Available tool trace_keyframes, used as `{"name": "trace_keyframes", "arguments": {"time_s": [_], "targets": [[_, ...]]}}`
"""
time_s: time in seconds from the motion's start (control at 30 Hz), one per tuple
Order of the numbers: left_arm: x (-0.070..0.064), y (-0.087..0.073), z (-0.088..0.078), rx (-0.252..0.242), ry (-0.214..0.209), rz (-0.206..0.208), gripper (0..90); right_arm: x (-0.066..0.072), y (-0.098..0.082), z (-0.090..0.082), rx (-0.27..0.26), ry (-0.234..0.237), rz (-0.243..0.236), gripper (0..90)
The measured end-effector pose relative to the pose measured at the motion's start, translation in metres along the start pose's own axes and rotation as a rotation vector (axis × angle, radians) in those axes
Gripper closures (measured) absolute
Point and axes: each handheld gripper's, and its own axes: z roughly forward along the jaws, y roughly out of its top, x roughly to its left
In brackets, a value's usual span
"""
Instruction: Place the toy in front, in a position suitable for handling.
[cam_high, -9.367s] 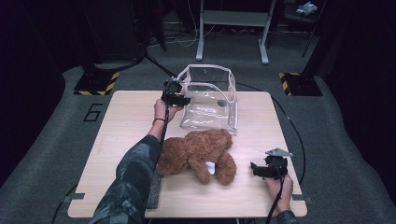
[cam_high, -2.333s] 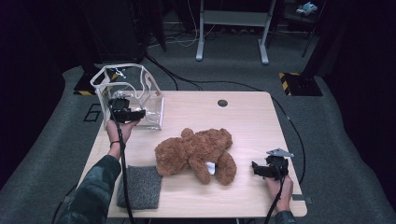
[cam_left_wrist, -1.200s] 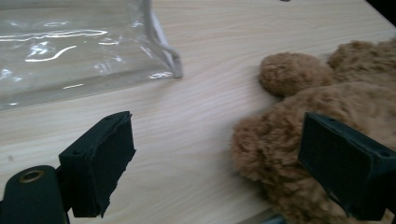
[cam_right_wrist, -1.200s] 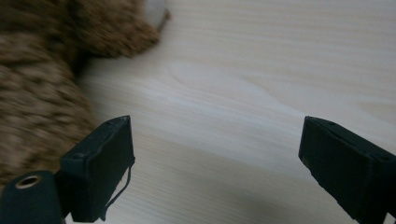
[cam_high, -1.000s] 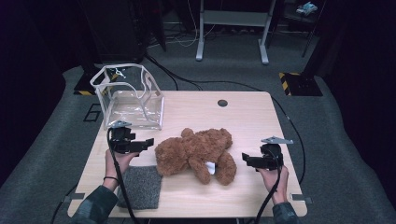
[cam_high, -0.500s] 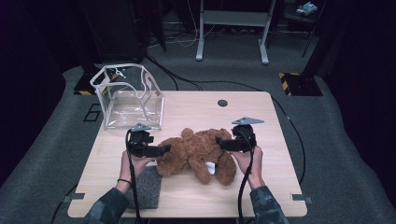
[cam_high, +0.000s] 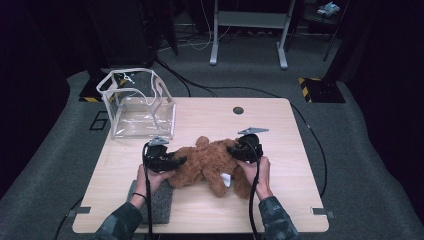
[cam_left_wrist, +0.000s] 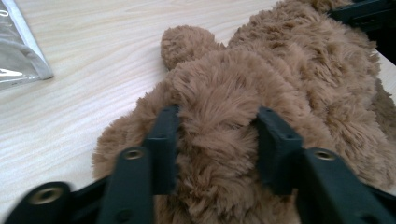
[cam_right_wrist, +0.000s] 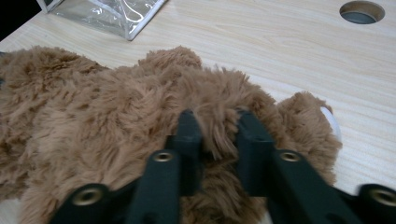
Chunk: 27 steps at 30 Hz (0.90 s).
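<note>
While the brown teddy bear (cam_high: 207, 165) lies near the middle of the table (cam_high: 280, 200), a little toward its near edge, it is gripped from both ends. The left gripper (cam_high: 172, 162) has just been closing, and a thick fold of fur is pinched between its jaws, as seen in the left gripper view (cam_left_wrist: 217, 140). The right gripper (cam_high: 235, 150) has likewise just been closing and is clamped on a narrower tuft of the bear (cam_right_wrist: 116, 116). A clear plastic box (cam_high: 137, 102) stands at the far left corner, and a grey pad (cam_high: 160, 200) lies at the near edge under the left hand (cam_high: 147, 180).
</note>
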Motion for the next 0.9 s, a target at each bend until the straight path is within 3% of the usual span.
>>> {"name": "trace_keyframes", "arguments": {"time_s": [0.07, 0.13, 0.23, 0.4, 0.47, 0.5, 0.57, 0.63, 0.73, 0.9], "targets": [[0.003, -0.002, 0.0, -0.007, -0.013, 0.002, 65.9, 0.0, -0.002, 0.0, -0.007, 0.011, 0.014, 82.9], [0.005, -0.003, -0.001, -0.015, -0.021, -0.009, 70.9, 0.001, -0.002, -0.001, -0.017, 0.001, -0.008, 84.9], [0.004, -0.003, -0.004, -0.033, -0.02, 0.009, 76.8, 0.003, -0.003, -0.004, -0.037, -0.008, -0.005, 86.0], [0.0, -0.002, -0.006, -0.044, -0.008, 0.031, 79.9, 0.005, -0.002, -0.01, -0.057, -0.015, -0.013, 86.4], [0.0, -0.001, -0.008, -0.051, 0.0, 0.022, 72.2, 0.005, -0.003, -0.01, -0.052, -0.018, -0.017, 86.4], [0.0, 0.0, -0.01, -0.048, 0.004, 0.012, 64.6, 0.005, -0.003, -0.01, -0.05, -0.02, -0.018, 86.4], [-0.002, 0.003, -0.011, -0.05, 0.034, 0.004, 40.7, 0.005, -0.004, -0.01, -0.05, -0.02, -0.006, 86.3], [-0.002, 0.004, -0.01, -0.044, 0.046, -0.003, 27.8, 0.004, -0.004, -0.01, -0.051, -0.018, -0.012, 86.3], [-0.004, 0.005, -0.006, -0.029, 0.052, -0.021, 20.3, 0.004, -0.006, -0.01, -0.051, -0.019, -0.006, 86.3], [-0.013, 0.008, -0.003, -0.033, 0.032, 0.003, 17.5, 0.004, -0.007, -0.01, -0.042, -0.024, -0.014, 86.3]]}}
